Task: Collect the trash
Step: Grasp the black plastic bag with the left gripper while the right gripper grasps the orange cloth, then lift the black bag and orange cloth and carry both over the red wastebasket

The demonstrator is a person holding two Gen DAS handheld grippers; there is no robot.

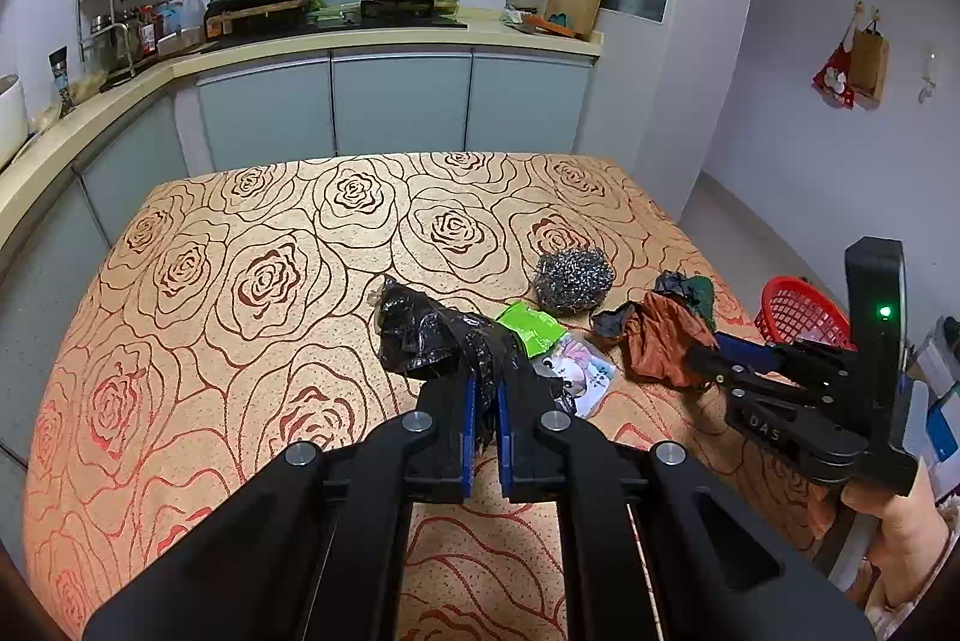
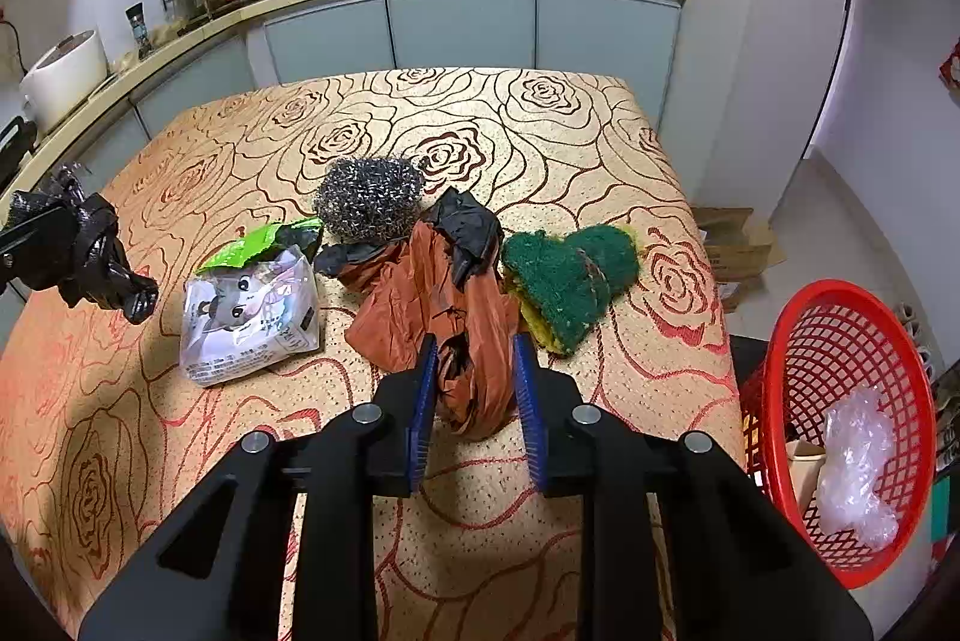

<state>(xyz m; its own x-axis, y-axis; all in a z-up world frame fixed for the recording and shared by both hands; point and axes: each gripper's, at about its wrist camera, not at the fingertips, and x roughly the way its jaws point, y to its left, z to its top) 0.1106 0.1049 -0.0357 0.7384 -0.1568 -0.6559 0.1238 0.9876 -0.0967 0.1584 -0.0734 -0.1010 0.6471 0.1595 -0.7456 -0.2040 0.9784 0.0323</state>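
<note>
The left tool (image 1: pixel 486 401) is clamped on a crumpled black bag (image 1: pixel 420 335), held just above the tabletop (image 1: pixel 240 281) near its middle. The right tool (image 2: pixel 474 401) is spread wide, its pads either side of an orange bag (image 2: pixel 456 317) that lies near the right edge; the pads look close to the bag but not yet pressing it.

So the step in hand seems to be a second pick: one piece is already gripped, the other is lined up. The next move calls for closing the right tool on the orange bag, lifting, and carrying it to the red basket (image 2: pixel 840 341), which stands off the tabletop's right edge and already holds clear plastic (image 2: pixel 855 461).

Other trash is left on the tabletop: a steel scourer (image 2: pixel 369 200), a green sponge (image 2: pixel 567 275) just beside the orange bag, a green wrapper (image 2: pixel 258 245) and a printed packet (image 2: pixel 252 323).
</note>
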